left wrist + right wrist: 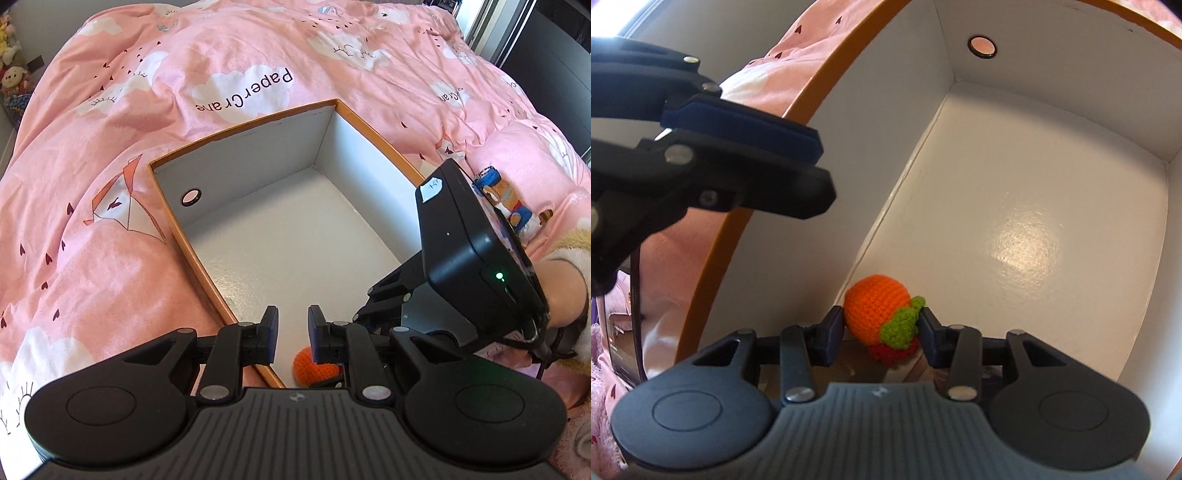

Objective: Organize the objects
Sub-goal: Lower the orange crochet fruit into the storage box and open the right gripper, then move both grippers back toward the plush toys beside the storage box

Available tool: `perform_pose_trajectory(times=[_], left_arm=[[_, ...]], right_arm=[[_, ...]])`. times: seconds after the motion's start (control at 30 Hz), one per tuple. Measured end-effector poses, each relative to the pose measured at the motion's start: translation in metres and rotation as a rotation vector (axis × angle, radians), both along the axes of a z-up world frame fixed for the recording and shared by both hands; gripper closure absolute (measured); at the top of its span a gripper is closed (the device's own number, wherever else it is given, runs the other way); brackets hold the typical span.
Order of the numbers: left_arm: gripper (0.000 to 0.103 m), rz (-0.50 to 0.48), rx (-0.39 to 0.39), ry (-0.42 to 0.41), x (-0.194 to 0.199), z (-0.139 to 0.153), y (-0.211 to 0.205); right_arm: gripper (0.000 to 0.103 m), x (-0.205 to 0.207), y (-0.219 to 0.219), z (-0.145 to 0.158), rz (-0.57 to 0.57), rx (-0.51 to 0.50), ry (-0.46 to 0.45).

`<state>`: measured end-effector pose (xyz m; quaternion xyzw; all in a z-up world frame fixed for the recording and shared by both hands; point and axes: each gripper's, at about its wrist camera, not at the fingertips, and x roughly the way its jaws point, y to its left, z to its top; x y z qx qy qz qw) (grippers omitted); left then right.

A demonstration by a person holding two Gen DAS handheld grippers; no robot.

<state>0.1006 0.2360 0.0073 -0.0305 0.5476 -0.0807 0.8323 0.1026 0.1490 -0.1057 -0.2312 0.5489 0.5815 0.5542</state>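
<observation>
Right wrist view: grips the toy with the right tool, one pad on the orange ball, the other on the soft green leaf. Holds it low inside the box, close to the near corner, right by the side wall. Cannot tell whether it touches the floor of the box yet.

Left wrist view: keeps the left tool over the near edge of the box, a little apart at the tips, with nothing between them. Hangs very near the right tool, just above the toy.

Could go wrong like this:
- Might slip off the leaf, since yarn squashes, and drop the toy crooked.
- Might bump one tool into the other, being so close.
- Might knock the wall of the box and push it along the bed, which looks soft and lumpy.
- Might drag the toy back out if lifted before letting go all the way.

Better to let go slowly, then lift straight up.
</observation>
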Motion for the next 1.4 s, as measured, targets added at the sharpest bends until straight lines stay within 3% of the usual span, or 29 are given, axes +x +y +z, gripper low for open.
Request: perform_pose_trajectory(times=[0.27, 0.33, 0.4, 0.67, 0.8, 1.03, 1.1, 1.23, 1.4], left_arm=[[0.081, -0.007, -0.009, -0.006, -0.004, -0.001, 0.001], [0.081, -0.008, -0.013, -0.007, -0.005, -0.001, 0.001], [0.081, -0.011, -0.016, -0.011, -0.007, 0.0, 0.001], [0.08, -0.02, -0.031, -0.048, -0.014, 0.009, -0.004], [0.079, -0.045, -0.02, -0.11, -0.027, 0.024, -0.007], [0.076, -0.046, 0.034, -0.249, -0.058, 0.05, -0.012], [0.076, -0.043, 0.067, -0.285, -0.068, 0.054, -0.014], [0.075, -0.042, 0.204, -0.373, -0.091, 0.054, -0.026], [0.073, -0.08, 0.476, -0.503, -0.133, 0.027, -0.05]], right_arm=[[0.052, -0.001, -0.004, 0.014, -0.004, 0.033, -0.029], [0.057, -0.002, -0.006, 0.017, -0.004, 0.05, -0.033], [0.073, -0.002, -0.006, 0.015, -0.004, 0.039, -0.026], [0.072, -0.006, -0.014, 0.016, -0.018, 0.041, -0.04], [0.071, -0.005, -0.031, 0.033, -0.062, 0.113, -0.053], [0.065, -0.018, -0.083, 0.061, -0.16, 0.268, -0.152], [0.064, -0.022, -0.1, 0.067, -0.198, 0.31, -0.19], [0.064, -0.024, -0.128, 0.082, -0.253, 0.391, -0.282], [0.063, -0.032, -0.172, 0.097, -0.33, 0.484, -0.376]])
